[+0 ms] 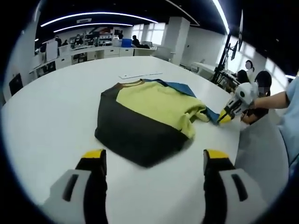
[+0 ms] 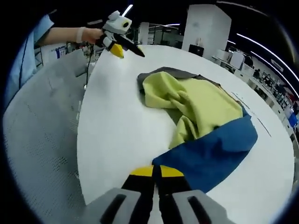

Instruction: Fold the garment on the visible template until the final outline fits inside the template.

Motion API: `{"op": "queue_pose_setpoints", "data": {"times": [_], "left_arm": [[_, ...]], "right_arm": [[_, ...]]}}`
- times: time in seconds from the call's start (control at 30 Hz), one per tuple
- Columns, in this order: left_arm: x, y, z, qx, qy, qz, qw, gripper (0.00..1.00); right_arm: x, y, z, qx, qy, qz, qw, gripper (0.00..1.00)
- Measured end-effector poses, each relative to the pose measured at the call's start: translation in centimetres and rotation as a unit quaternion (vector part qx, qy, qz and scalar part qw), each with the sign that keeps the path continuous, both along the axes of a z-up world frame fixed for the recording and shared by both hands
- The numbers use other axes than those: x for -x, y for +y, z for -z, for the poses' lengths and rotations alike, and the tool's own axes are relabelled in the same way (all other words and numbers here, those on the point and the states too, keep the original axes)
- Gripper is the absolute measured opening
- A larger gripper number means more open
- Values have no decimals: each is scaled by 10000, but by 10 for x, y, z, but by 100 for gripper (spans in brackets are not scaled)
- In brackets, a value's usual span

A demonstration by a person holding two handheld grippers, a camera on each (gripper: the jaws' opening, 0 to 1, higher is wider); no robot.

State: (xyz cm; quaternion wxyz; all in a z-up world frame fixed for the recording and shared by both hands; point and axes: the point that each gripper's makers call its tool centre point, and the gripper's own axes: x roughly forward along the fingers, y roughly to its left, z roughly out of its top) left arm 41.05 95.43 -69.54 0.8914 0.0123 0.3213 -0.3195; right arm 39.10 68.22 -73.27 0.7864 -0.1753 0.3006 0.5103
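In the left gripper view the garment (image 1: 145,119) lies at the centre of the frame on a white table (image 1: 51,121), a bulky piece with a dark charcoal panel toward the lower left, a pale yellow panel across the top, and a blue part showing along its upper right edge. The left gripper (image 1: 153,161) rises from the bottom of that frame with its yellow-tipped jaws spread wide apart and nothing between them, short of the garment's near dark edge. At the right of the same frame the right gripper (image 1: 223,116) (white body, yellow tips) reaches in, held by a person's hand (image 1: 254,108), its tips closed at the blue corner of the garment. In the right gripper view the garment (image 2: 201,126) runs from centre frame toward the lower right: yellow cloth bunched and creased in the middle, a dark strip at its upper edge, and the blue panel spreading down to the bottom centre. There the right gripper (image 2: 156,171) has its two yellow tips pressed together at the edge of the blue cloth, seemingly pinching it. The left gripper (image 2: 125,50) shows in the upper left of this frame, held above the table (image 2: 112,130) by a hand (image 2: 91,35) in a light blue sleeve (image 2: 28,56), well apart from the garment. Desks and ceiling lights sit in the background.
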Motion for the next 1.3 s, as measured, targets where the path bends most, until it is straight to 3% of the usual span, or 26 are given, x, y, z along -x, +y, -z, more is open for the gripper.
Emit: {"op": "queue_pose_setpoints", "data": {"times": [0.1, 0.2, 0.27, 0.37, 0.57, 0.77, 0.87, 1.07, 1.17, 1.2, 1.3], "left_arm": [[-1, 0, -2, -5, 4, 13, 10000, 82], [-2, 2, -4, -61, -8, 32, 10000, 82], [-3, 1, -7, -23, -34, 18, 10000, 81], [-4, 1, -7, -12, -47, 4, 10000, 81], [-4, -2, -3, 68, -33, -106, 9999, 78], [-6, -4, 4, 95, 39, -158, 9998, 77], [-8, -4, 7, 130, 61, -197, 9997, 77], [-11, -4, 13, 133, 134, -230, 9996, 76], [-15, -3, 11, 151, 126, -254, 9995, 76], [-17, -2, 11, 152, 123, -267, 9995, 76], [-20, -1, 11, 150, 133, -286, 9994, 76]], "right_arm": [[-21, -10, -36, -677, 106, 531, 9962, 0], [-53, -36, -76, -1255, 19, 1191, 9849, 0], [-70, -55, -91, -1498, 46, 1554, 9764, 0], [-83, -73, -104, -1909, 284, 1973, 9611, 0], [-114, -120, -121, -2410, 260, 2819, 9283, 0], [-141, -165, -117, -2499, 232, 3539, 9010, 0], [-151, -182, -111, -2397, 188, 3718, 8966, 0], [-175, -220, -94, -2220, 206, 4200, 8797, 0], [-187, -238, -88, -2230, 239, 4448, 8671, 0], [-191, -245, -86, -2263, 258, 4597, 8584, 0], [-202, -256, -84, -2305, 234, 4713, 8510, 0]]}}
